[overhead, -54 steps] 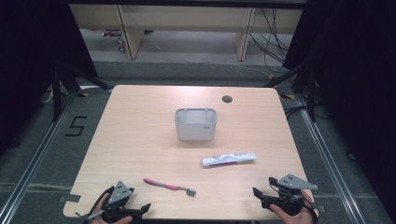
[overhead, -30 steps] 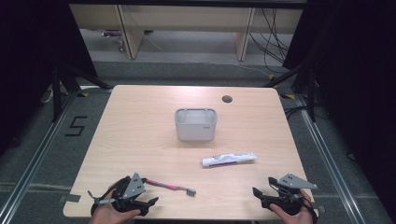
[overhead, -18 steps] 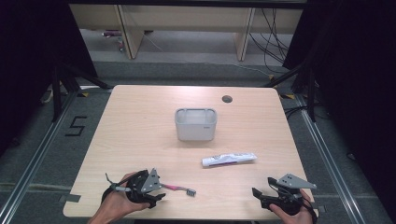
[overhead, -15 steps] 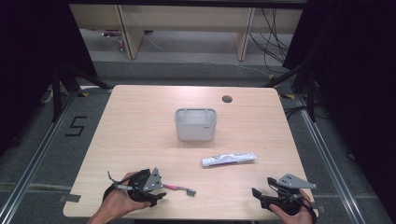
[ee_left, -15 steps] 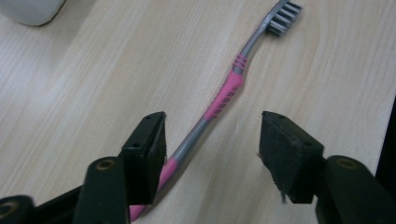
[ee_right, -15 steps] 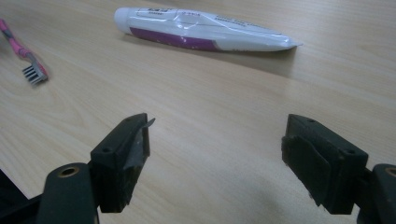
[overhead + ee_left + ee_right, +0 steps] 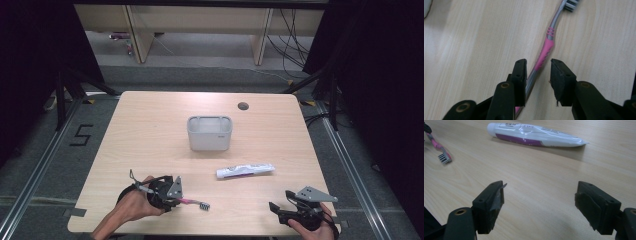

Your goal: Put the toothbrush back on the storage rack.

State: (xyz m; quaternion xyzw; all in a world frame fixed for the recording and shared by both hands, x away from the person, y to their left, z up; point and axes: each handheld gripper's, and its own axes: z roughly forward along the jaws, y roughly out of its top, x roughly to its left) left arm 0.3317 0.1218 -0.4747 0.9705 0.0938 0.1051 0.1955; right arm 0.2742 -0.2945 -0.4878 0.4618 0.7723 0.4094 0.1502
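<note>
The left tongs (image 7: pixel 537 72) are seen lowered over a pink and grey toothbrush (image 7: pixel 544 51) on the light wooden tabletop (image 7: pixel 150 145), their jaws parted only narrowly and set to either side of the handle. In the left gripper view the handle is shown running between the two black jaws, close against the left one, with a gap left on the other side; the jaws are not yet closed on it. The bristled head is seen lying ahead of the tongs, beyond the jaw tips. In the high view the left hand (image 7: pixel 132 205) is seen wrapped around the tool near the tabletop's near edge.

The right tongs (image 7: pixel 540 202) are held wide apart and empty, low over bare wood. A white and purple toothpaste tube (image 7: pixel 534 135) is seen lying flat well ahead of them, crosswise to the jaws, cap toward the left tongs. A grey rectangular bin (image 7: pixel 209 133) is seen standing upright farther off, beyond the tube, roughly between the two tongs and well apart from both.
</note>
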